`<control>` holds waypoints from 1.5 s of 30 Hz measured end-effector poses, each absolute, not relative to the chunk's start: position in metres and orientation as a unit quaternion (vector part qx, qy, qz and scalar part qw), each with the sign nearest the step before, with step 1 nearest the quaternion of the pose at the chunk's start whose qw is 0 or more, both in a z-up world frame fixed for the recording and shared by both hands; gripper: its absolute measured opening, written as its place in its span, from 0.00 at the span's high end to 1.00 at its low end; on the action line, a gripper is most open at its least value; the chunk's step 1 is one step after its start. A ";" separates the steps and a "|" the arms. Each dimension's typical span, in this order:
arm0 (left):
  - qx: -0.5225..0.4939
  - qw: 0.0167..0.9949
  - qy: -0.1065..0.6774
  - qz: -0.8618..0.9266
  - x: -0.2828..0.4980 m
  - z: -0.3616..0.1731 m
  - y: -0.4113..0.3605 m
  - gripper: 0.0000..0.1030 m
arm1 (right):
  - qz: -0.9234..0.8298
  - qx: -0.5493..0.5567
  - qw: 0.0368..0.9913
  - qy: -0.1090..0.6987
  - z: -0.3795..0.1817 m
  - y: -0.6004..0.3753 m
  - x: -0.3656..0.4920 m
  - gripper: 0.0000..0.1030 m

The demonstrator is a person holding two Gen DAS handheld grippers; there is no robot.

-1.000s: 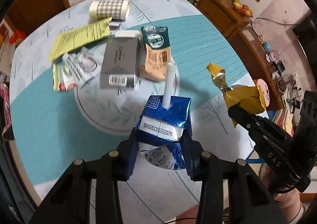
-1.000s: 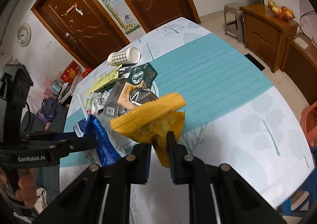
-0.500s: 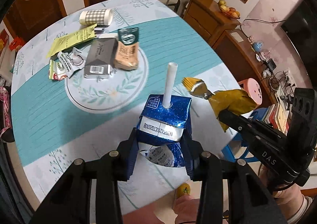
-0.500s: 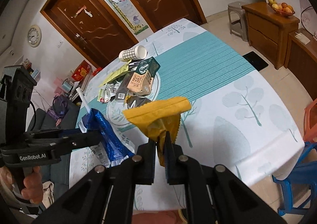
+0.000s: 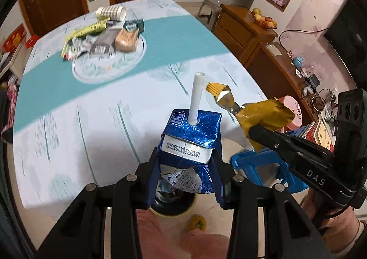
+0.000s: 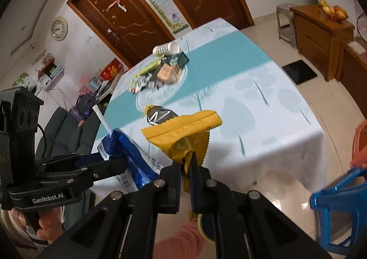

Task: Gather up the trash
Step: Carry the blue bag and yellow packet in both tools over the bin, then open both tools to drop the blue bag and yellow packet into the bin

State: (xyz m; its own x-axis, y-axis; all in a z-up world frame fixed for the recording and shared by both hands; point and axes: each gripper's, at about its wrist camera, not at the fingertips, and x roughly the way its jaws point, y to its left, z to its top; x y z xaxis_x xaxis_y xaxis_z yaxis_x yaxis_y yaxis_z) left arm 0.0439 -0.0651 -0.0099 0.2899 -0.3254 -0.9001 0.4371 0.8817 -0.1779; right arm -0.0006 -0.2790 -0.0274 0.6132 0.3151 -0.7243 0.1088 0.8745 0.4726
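A crumpled blue drink carton (image 5: 190,142) with a white straw (image 5: 197,96) sits between the fingers of my left gripper (image 5: 187,167), which is shut on it. My right gripper (image 6: 187,167) is shut on a crinkled yellow wrapper (image 6: 181,132) with a silver inside. In the left wrist view the right gripper (image 5: 252,131) holds the wrapper (image 5: 263,116) just right of the carton. In the right wrist view the left gripper (image 6: 121,162) and the carton (image 6: 133,160) are at the lower left. Both are held past the table's near edge, over the floor. A round bin (image 5: 172,206) with a yellow rim shows below the carton.
More trash (image 5: 103,36) lies piled at the far end of the table (image 5: 91,121), with a checked paper cup (image 5: 111,12) on its side. A blue plastic stool (image 6: 339,201) stands right of the bin. A wooden cabinet (image 6: 321,34) and doors stand beyond.
Both grippers have drawn back from the trash pile, past the table's near edge, each still holding its piece. The right jaws have closed tighter on the wrapper. The bin and stool came into view.
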 end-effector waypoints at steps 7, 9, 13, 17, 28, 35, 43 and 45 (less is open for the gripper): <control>0.065 0.784 0.575 -0.223 -0.004 -0.042 -0.075 0.62 | 0.057 0.262 0.846 0.461 -0.055 -0.292 -0.049 0.95; 0.075 0.780 0.581 -0.220 -0.012 -0.053 -0.078 0.62 | 0.048 0.276 0.837 0.470 -0.071 -0.294 -0.058 0.95; 0.087 0.771 0.591 -0.220 -0.022 -0.080 -0.083 0.62 | 0.032 0.299 0.821 0.485 -0.101 -0.297 -0.075 0.95; 0.100 0.769 0.591 -0.224 -0.027 -0.118 -0.087 0.62 | 0.018 0.313 0.807 0.500 -0.136 -0.296 -0.082 0.95; 0.118 0.758 0.601 -0.225 -0.020 -0.258 -0.080 0.62 | -0.027 0.337 0.769 0.542 -0.263 -0.283 -0.085 0.95; 0.125 0.751 0.602 -0.239 -0.005 -0.326 -0.078 0.62 | -0.039 0.334 0.753 0.565 -0.340 -0.267 -0.078 0.95; 0.127 0.738 0.616 -0.246 0.009 -0.391 -0.081 0.62 | -0.047 0.334 0.740 0.582 -0.403 -0.259 -0.075 0.94; 0.126 0.735 0.620 -0.245 0.011 -0.406 -0.080 0.62 | -0.047 0.324 0.739 0.589 -0.416 -0.254 -0.074 0.94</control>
